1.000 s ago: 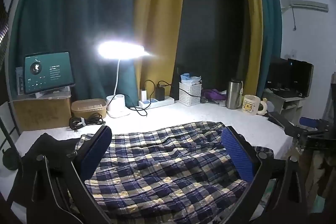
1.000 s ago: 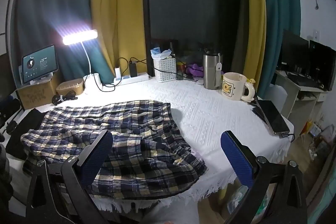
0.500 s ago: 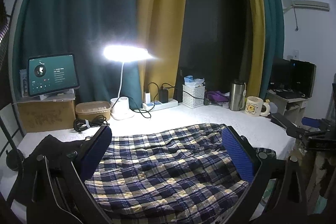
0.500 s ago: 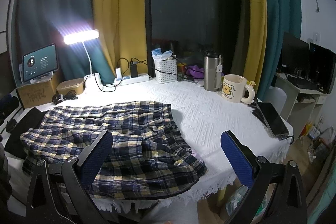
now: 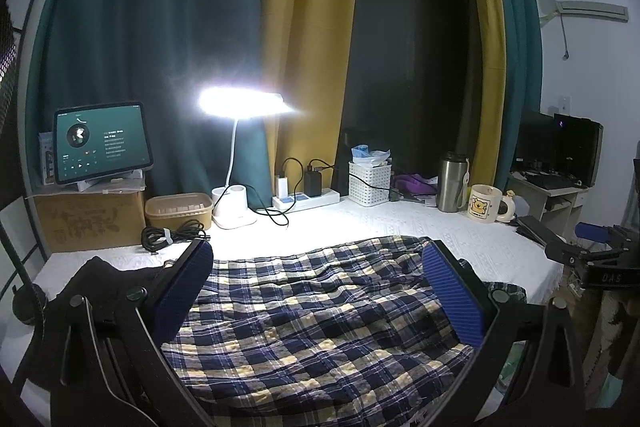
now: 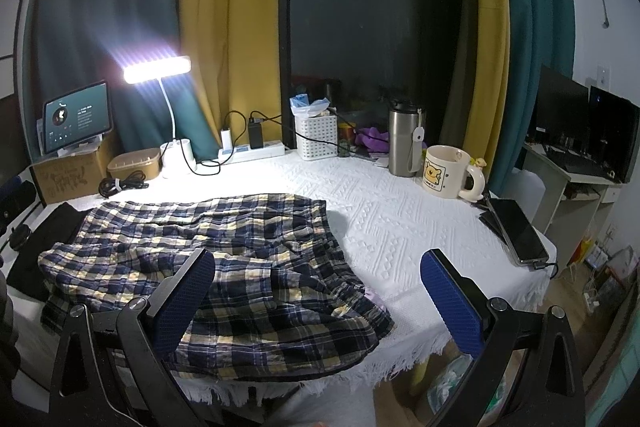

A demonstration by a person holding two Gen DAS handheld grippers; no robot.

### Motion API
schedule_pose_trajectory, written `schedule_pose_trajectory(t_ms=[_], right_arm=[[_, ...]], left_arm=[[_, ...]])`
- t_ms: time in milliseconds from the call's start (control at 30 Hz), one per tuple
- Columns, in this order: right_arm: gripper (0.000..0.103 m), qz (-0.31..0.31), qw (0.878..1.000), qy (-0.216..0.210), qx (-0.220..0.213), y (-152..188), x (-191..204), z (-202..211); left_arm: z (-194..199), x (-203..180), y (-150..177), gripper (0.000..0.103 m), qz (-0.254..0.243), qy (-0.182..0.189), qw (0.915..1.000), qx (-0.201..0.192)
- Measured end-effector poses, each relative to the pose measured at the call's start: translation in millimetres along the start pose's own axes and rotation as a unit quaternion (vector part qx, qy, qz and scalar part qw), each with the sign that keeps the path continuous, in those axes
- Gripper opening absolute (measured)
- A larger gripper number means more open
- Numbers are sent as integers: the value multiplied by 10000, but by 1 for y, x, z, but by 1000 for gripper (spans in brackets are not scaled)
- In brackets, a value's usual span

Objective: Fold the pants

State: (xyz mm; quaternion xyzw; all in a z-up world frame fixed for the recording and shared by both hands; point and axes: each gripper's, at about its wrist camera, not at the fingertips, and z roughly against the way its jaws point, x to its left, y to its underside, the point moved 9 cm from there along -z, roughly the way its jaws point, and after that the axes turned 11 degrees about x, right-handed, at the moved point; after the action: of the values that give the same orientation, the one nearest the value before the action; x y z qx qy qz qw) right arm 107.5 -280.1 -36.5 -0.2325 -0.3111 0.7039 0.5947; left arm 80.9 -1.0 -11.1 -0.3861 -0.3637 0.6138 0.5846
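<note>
The navy, white and yellow plaid pants (image 5: 320,315) lie rumpled on the white tablecloth (image 6: 400,219), reaching the table's near edge; in the right wrist view the pants (image 6: 240,255) fill the left half of the table. My left gripper (image 5: 320,291) is open and empty above the pants' near part. My right gripper (image 6: 316,291) is open and empty above the pants' right end and the near table edge. The right gripper also shows at the far right of the left wrist view (image 5: 600,247).
A lit desk lamp (image 5: 240,107), tablet (image 5: 102,141) on a cardboard box, coiled cable (image 5: 172,233), power strip, white basket (image 6: 316,137), steel flask (image 6: 404,141), mug (image 6: 444,171) and phone (image 6: 516,231) line the back and right. A black garment (image 5: 100,275) lies at the left.
Both grippers have tilted up slightly, so the table and pants sit lower in both views. The pants have not moved and both grippers stay open.
</note>
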Motion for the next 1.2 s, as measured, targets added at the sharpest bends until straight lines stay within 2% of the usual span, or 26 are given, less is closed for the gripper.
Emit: schedule_pose_trajectory(t_ms=[1200], right_arm=[[103,70,10000,6,29,6,6,-2]], left_arm=[[2,1,1,103,27,-13,10000,5]])
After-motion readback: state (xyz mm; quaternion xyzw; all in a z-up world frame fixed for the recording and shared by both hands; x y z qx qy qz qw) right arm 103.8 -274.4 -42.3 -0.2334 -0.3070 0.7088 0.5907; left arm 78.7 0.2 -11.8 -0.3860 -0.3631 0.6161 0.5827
